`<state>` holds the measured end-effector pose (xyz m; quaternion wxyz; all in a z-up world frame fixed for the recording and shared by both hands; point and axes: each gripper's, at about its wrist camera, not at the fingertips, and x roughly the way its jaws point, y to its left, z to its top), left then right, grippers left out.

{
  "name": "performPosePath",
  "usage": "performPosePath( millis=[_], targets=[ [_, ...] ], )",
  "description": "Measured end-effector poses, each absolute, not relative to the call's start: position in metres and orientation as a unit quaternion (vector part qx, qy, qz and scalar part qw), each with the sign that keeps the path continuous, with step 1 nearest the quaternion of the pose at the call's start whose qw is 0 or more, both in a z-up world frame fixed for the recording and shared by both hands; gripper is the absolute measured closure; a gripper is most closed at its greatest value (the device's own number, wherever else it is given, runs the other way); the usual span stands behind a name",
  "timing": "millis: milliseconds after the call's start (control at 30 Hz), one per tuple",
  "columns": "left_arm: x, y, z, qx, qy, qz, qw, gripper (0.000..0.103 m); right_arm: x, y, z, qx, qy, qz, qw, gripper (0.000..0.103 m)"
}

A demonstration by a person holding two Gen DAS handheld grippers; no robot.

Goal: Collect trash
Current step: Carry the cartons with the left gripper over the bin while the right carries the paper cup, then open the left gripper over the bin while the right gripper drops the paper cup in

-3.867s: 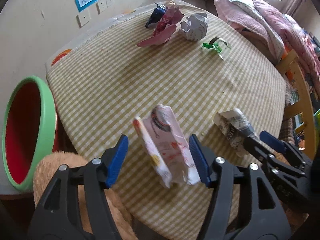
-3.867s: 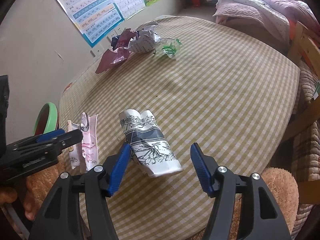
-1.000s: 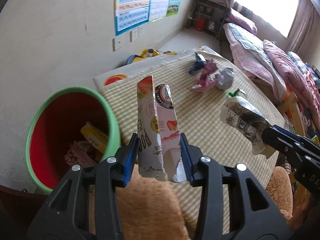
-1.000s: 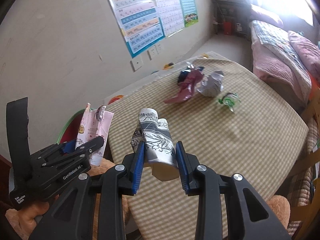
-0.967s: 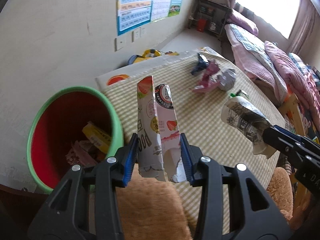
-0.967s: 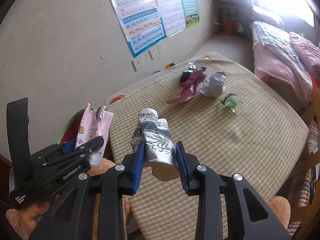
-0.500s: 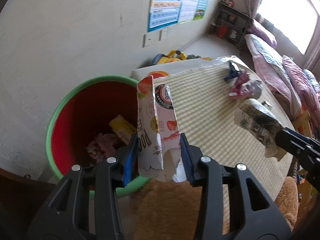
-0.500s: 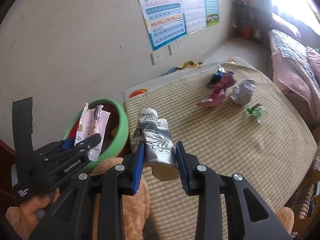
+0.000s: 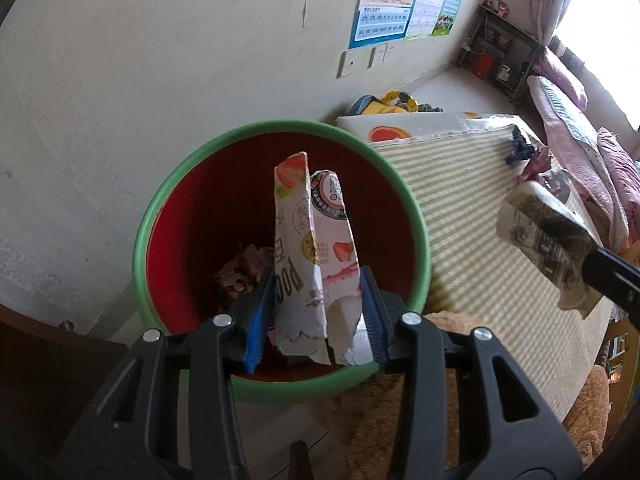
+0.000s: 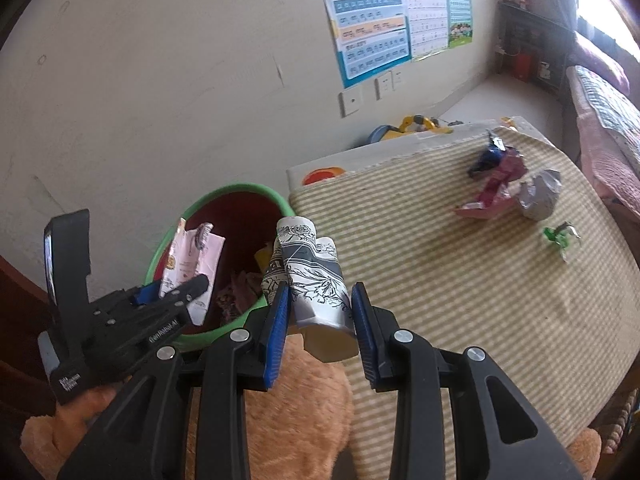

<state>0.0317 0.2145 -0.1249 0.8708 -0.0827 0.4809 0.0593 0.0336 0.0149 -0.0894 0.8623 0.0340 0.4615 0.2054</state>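
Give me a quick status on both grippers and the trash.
Left gripper shut on strawberry carton, over green bin. Right gripper shut on crumpled paper cup. Nothing blocking.

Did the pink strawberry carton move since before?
Yes. The pink strawberry carton, gripped in the left gripper, left the checked tablecloth and now hangs over the green-rimmed red bin.

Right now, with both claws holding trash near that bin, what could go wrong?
The crushed paper cup in the right claw hangs beside the bin's green rim, so released now it would likely miss. The strawberry carton sits over the opening; its torn bottom could snag on the left claw.
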Motion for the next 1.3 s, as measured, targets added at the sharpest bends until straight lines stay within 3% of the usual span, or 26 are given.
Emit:
performPosePath(
  millis=[600,700,733,767,800,833,1100,1300],
  targets=[
    [0.029,0.259,-0.141,-0.103,0.494,0.098,0.857,0.063,0.07,0.09,-0.087,0.047,0.476,0.272,0.835,0.072],
    [0.032,0.262,-0.143,-0.1,0.497,0.094,0.857,0.055,0.075,0.096,-0.087,0.05,0.475,0.27,0.836,0.07],
    [0.032,0.263,-0.144,-0.098,0.498,0.094,0.856,0.039,0.077,0.098,-0.086,0.052,0.474,0.27,0.837,0.067],
    [0.033,0.264,-0.145,-0.097,0.496,0.095,0.858,0.03,0.079,0.099,-0.086,0.055,0.474,0.272,0.836,0.061],
    [0.032,0.264,-0.144,-0.097,0.493,0.097,0.859,0.029,0.08,0.099,-0.085,0.06,0.473,0.273,0.836,0.046],
    [0.031,0.265,-0.145,-0.097,0.493,0.1,0.859,0.029,0.079,0.098,-0.084,0.064,0.469,0.273,0.837,0.04],
    [0.029,0.262,-0.148,-0.1,0.494,0.101,0.857,0.029,0.086,0.057,-0.088,0.081,0.457,0.234,0.854,0.029],
    [0.03,0.251,-0.142,-0.091,0.484,0.104,0.864,0.029,0.113,-0.083,-0.12,0.126,0.456,0.04,0.88,0.028]
  ],
)
